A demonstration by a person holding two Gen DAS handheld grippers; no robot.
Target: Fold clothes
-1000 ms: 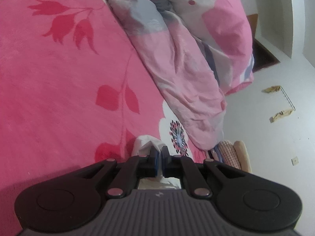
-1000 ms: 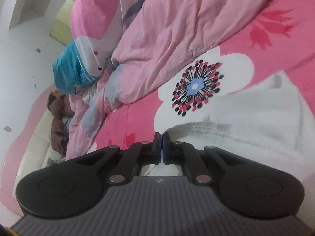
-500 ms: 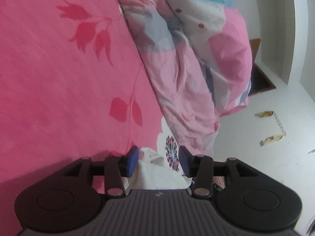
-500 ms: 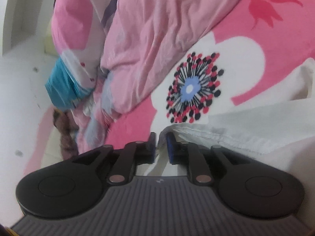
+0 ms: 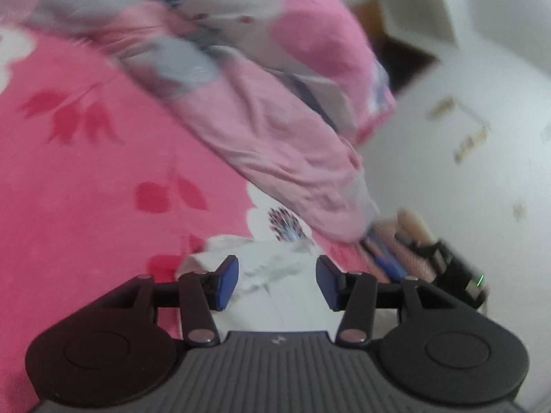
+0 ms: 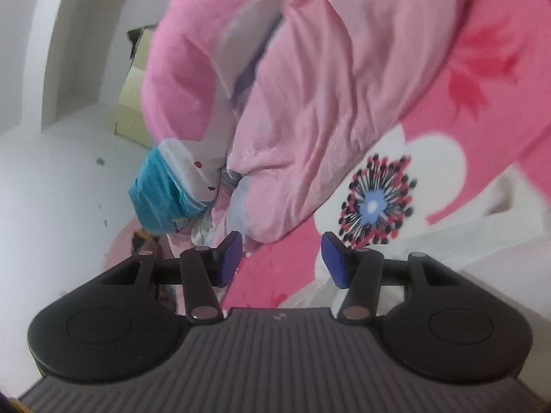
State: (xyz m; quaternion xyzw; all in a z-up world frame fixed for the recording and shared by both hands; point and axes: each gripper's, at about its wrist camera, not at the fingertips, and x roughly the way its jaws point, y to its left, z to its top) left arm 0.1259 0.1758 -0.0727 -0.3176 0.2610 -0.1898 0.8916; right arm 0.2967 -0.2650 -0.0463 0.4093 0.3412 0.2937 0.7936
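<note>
Both tools, left [image 5: 277,282] and right [image 6: 280,258], gape wide and hold nothing. The white garment [image 5: 275,275] lies on the bed [image 5: 86,189] near its edge; how folded, I cannot tell.

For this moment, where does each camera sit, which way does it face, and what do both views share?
Left wrist: on the left gripper, facing along its open fingers over the white garment on the pink bedspread.
Right wrist: on the right gripper, open, facing the pink quilt.
Shared: quilt, bedspread, garment.
</note>
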